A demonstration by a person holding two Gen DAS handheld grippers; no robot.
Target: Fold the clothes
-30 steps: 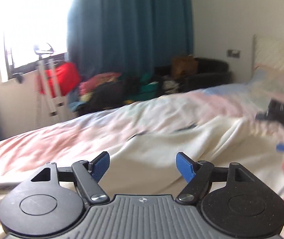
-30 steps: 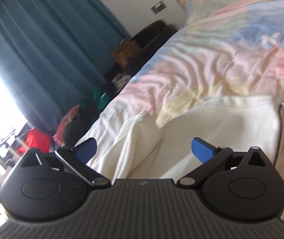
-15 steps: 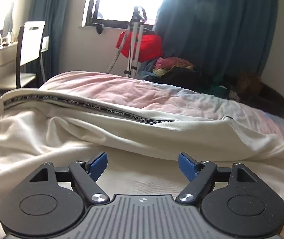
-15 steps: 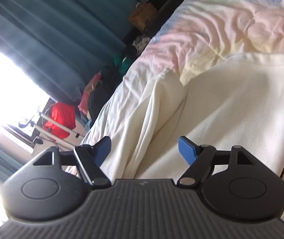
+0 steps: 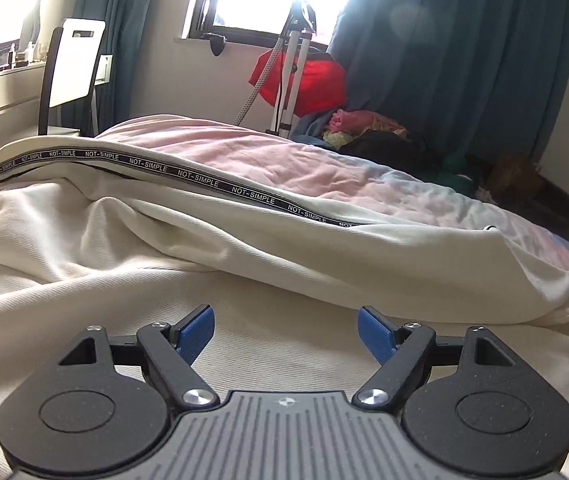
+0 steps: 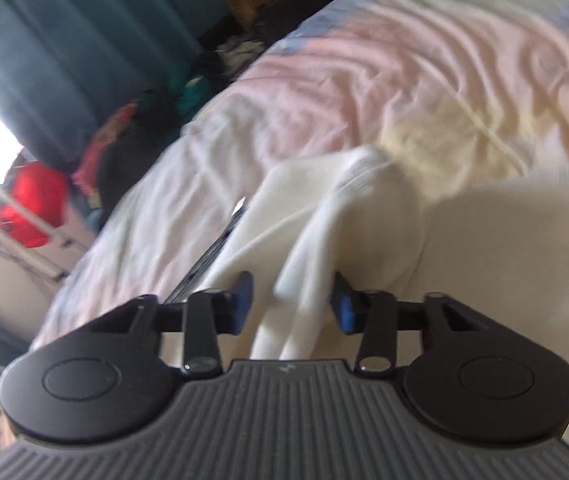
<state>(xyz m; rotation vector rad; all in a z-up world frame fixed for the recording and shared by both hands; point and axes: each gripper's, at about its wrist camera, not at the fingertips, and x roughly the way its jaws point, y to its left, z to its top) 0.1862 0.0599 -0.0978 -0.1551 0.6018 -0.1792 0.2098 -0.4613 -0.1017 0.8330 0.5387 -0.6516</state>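
The cream garment (image 5: 268,248) is lying spread across the bed's pastel duvet (image 5: 244,152), its black lettered tape (image 5: 188,174) running along the far folded sleeve or leg. The right gripper (image 6: 290,304) is just closing its jaws on a raised ridge of the cream cloth (image 6: 312,248), which is sitting between the 2 blue pads; the blur is hiding whether they are pressing on it yet. The left gripper (image 5: 286,330) is hovering low over the flat fabric with its jaws apart and nothing between them. This looks like the gathering step before a fold; next, the left likely needs an edge to pinch. The duvet beyond is offering open room, while the chair (image 5: 72,76) and clothes pile (image 5: 372,136) are standing well apart
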